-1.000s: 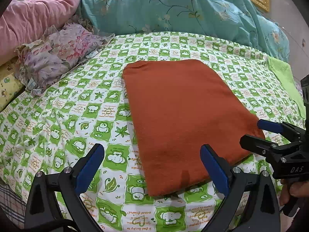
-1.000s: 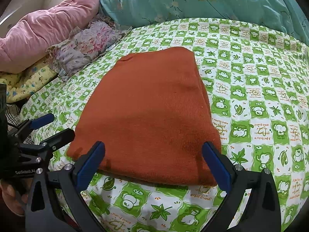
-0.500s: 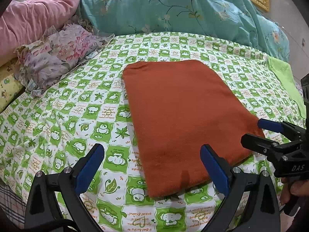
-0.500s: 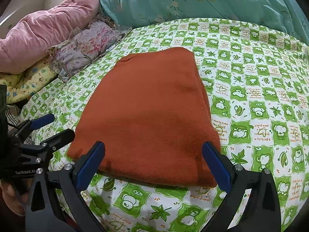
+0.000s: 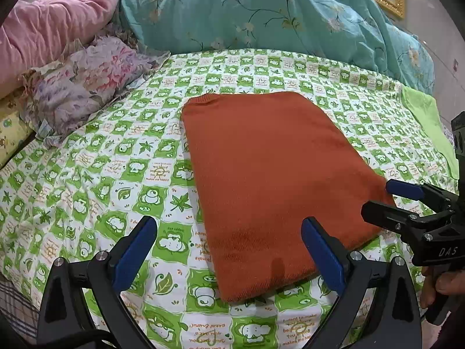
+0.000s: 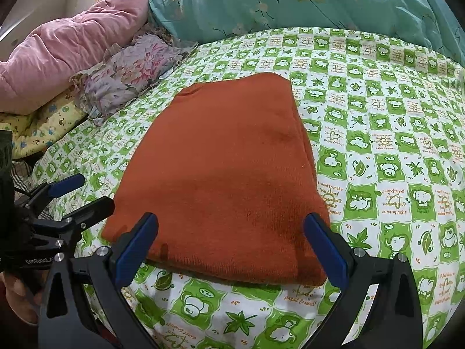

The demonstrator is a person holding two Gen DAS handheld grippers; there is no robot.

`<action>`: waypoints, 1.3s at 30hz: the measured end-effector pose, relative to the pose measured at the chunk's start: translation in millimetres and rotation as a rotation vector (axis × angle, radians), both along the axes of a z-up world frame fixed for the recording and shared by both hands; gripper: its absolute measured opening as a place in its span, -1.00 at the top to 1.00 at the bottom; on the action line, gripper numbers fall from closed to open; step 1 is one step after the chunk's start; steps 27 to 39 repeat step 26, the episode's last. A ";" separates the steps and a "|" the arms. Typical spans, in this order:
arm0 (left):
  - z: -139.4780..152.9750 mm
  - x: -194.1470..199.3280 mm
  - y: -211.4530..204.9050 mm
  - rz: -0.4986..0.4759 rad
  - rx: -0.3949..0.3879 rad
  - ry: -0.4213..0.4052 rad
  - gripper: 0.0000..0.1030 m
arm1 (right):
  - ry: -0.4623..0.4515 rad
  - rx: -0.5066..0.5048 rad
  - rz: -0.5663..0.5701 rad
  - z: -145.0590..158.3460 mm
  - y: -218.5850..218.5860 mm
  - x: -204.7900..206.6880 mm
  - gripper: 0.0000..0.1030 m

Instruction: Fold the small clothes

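While both the left gripper [image 5: 229,250] and right gripper [image 6: 231,248] gape wide, empty, the rust-orange garment [image 5: 270,186] lies folded flat, mid-frame, on the bedsheet [image 5: 96,168].

Black jaws, blue pads [image 5: 136,254], silver screws

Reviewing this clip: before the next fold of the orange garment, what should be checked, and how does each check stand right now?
1. Orange garment lies flat on the bedsheet: ok.
2. Left gripper open, holding nothing: ok.
3. Right gripper open, holding nothing: ok.
4. Both grippers at the garment's near edge: ok.
5. Near edge between the fingers, ready to pinch: cannot tell.
6. Nothing lying on the garment: ok.
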State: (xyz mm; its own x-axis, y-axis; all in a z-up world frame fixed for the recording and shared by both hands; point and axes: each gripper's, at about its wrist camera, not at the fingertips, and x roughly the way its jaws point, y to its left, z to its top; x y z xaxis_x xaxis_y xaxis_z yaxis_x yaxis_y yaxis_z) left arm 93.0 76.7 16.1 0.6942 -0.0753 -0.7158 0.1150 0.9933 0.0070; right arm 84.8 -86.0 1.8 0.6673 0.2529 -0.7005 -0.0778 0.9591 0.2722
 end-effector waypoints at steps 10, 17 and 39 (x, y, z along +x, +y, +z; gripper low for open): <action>2.6 6.0 11.8 0.027 -0.014 -0.001 -0.94 | 0.013 0.008 -0.020 0.1 -4.3 3.5 -0.95; 2.2 5.2 14.5 0.045 -0.013 0.000 -0.94 | 0.008 0.012 -0.016 1.6 -2.4 3.0 -0.95; 5.4 3.4 11.3 0.046 -0.003 -0.007 -0.94 | -0.012 0.015 -0.022 6.7 -3.3 0.3 -0.95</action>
